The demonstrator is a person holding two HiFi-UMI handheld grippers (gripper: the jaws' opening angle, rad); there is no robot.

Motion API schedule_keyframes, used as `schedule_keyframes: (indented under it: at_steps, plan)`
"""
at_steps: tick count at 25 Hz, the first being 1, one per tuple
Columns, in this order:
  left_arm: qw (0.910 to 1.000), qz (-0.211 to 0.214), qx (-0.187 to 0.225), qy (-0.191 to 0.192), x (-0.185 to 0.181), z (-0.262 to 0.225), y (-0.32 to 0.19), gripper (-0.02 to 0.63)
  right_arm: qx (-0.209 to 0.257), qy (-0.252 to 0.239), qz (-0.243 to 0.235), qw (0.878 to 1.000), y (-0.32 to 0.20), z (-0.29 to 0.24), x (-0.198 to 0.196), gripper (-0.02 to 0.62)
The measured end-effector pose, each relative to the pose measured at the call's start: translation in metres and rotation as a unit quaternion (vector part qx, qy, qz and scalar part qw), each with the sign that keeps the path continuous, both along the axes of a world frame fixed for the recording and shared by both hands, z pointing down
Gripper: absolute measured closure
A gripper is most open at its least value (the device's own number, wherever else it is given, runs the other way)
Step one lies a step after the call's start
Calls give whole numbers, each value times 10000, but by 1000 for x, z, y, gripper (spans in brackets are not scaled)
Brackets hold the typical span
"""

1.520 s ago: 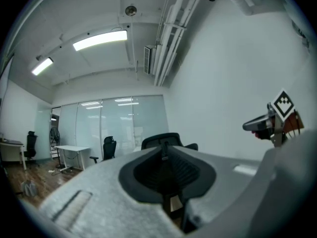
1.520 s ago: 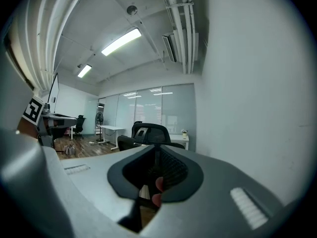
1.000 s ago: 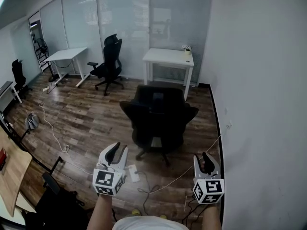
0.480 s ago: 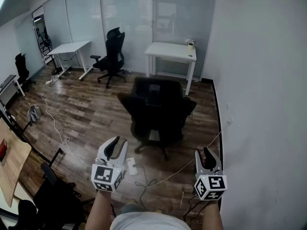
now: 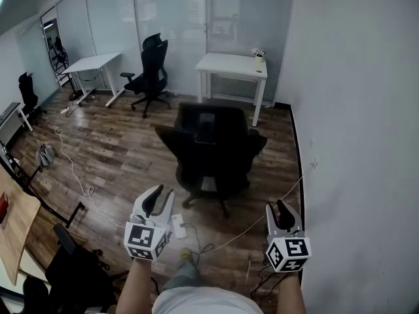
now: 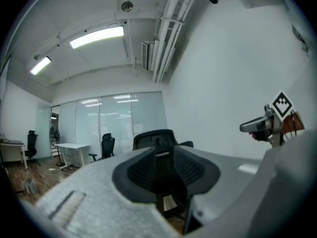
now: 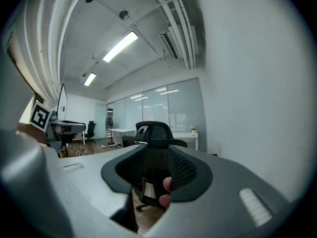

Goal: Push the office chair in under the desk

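Head view: black mesh office chair (image 5: 213, 150) stands on wood floor (image 5: 118, 156), backrest toward me, well short of white rectangular counter (image 5: 232, 66) by glass wall (image 5: 170, 18). Chair lies straight ahead, between left tongs (image 5: 160, 199) and right tongs (image 5: 281, 213), well apart from both; neither clearly nearer. Both tongs partly open, empty: I see only chair through each gap. I judge push line runs forward, slightly right, through backrest toward counter's open underside.
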State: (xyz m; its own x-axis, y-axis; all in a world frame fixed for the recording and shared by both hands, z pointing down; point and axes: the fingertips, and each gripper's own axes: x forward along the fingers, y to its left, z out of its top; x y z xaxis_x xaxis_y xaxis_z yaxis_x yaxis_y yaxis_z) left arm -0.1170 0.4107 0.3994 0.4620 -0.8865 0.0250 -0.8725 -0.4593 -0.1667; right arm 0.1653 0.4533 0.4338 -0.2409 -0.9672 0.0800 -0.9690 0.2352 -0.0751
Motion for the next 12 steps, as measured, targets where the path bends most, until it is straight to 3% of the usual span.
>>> schedule_keyframes:
  at_steps: [12]
  plan:
    - [9996, 262, -135, -13, -27, 21, -107, 491, -94, 138, 79, 9998, -98, 13, -35, 472]
